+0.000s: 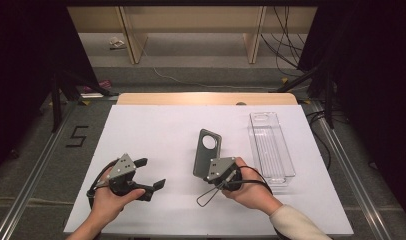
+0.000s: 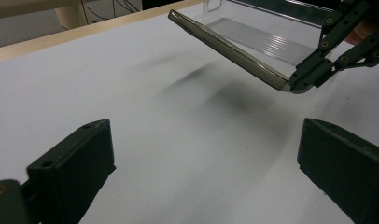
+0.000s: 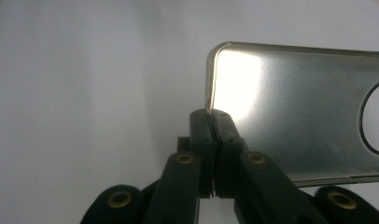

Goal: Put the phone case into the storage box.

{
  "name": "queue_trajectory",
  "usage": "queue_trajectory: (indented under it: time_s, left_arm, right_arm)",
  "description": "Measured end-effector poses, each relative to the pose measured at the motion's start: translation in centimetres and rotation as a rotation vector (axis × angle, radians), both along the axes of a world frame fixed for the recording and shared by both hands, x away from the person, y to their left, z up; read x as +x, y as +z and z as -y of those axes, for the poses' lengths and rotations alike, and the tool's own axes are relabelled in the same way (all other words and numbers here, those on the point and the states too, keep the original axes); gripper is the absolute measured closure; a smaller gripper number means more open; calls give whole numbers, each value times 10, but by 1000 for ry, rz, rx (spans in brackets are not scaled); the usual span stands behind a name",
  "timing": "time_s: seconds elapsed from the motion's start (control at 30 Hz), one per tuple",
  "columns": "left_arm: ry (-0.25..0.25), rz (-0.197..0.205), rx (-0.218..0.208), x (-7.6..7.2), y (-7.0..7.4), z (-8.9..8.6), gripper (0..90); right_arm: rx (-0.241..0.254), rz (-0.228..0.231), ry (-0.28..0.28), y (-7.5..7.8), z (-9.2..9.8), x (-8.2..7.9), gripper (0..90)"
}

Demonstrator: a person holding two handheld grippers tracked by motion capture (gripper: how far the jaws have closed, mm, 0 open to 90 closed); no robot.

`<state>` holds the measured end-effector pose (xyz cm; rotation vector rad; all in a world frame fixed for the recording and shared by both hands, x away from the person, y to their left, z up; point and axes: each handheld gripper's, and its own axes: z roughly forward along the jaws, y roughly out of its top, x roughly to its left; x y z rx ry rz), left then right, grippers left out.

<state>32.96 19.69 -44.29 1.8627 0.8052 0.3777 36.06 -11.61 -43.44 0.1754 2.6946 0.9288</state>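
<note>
The grey phone case [image 1: 206, 151] hangs tilted above the white worktop [image 1: 156, 135], just left of the clear tray [image 1: 271, 145]. Your right tongs [image 1: 211, 176] are clamped on its near corner. Your left tongs [image 1: 152, 174] stand wide apart with nothing between them, low over the worktop.

**Table layout**

Phone case [image 1: 206, 150] sits mid-table, lifted off the white sheet [image 1: 156, 135], its near corner in the right gripper [image 1: 217, 172]. Clear tray [image 1: 271, 145] lies just right of the case, running near-to-far. Left gripper [image 1: 152, 175] is well left of the case, near edge.
</note>
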Motion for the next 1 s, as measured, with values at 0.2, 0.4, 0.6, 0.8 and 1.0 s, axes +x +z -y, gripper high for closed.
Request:
queue_trajectory:
  time_s: [0.2, 0.4, 0.6, 0.8, 1.0]
  left_arm:
    - [2, -6, -1, 0, 0, 0, 35]
    - [13, -25, -12, 3, 4, 1, 39]
    - [25, -40, -25, 15, 11, 5, 40]
    - [26, -58, -23, 26, 15, 13, 48]
    - [31, -71, -29, 33, 17, 17, 58]
  right_arm:
    - [14, 11, 10, 2, -2, -5, 896]
    - [16, 14, 23, 2, -4, -9, 896]
    - [24, 27, 32, 4, -8, -14, 896]
    - [29, 35, 46, 4, -11, -18, 895]
    - [29, 38, 60, 4, -13, -22, 895]
